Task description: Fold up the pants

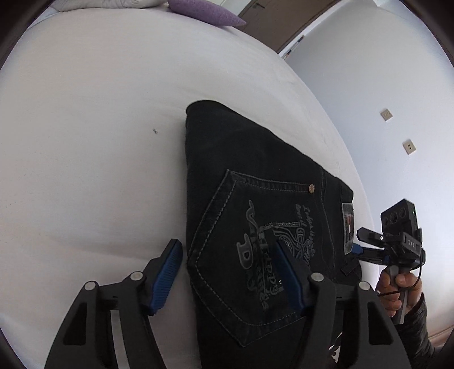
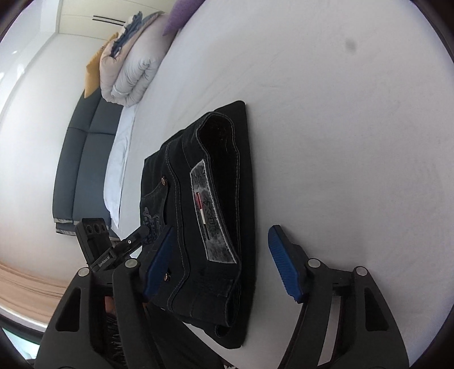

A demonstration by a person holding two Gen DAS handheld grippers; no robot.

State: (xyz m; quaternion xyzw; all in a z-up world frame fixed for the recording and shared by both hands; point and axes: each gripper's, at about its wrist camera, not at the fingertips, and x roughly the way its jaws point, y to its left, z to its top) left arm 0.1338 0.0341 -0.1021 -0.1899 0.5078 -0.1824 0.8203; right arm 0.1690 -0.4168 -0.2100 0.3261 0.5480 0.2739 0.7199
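Note:
Black jeans (image 1: 255,181) lie folded into a compact stack on the white bed (image 1: 85,142), back pocket with grey lettering facing up. My left gripper (image 1: 227,255) is open, its blue-padded fingers straddling the pocket edge of the stack without gripping it. In the right wrist view the pants (image 2: 210,184) show the waistband and a grey label. My right gripper (image 2: 221,241) is open around the waistband end, holding nothing. The right gripper also shows in the left wrist view (image 1: 360,247), held by a hand at the stack's right edge; the left gripper's fingertips (image 2: 139,234) show in the right wrist view.
A purple pillow (image 1: 204,11) and a folded quilt (image 2: 133,73) lie at the head of the bed. A dark blue headboard or sofa (image 2: 85,159) stands beside the bed. A white wall with two sockets (image 1: 397,130) is to the right.

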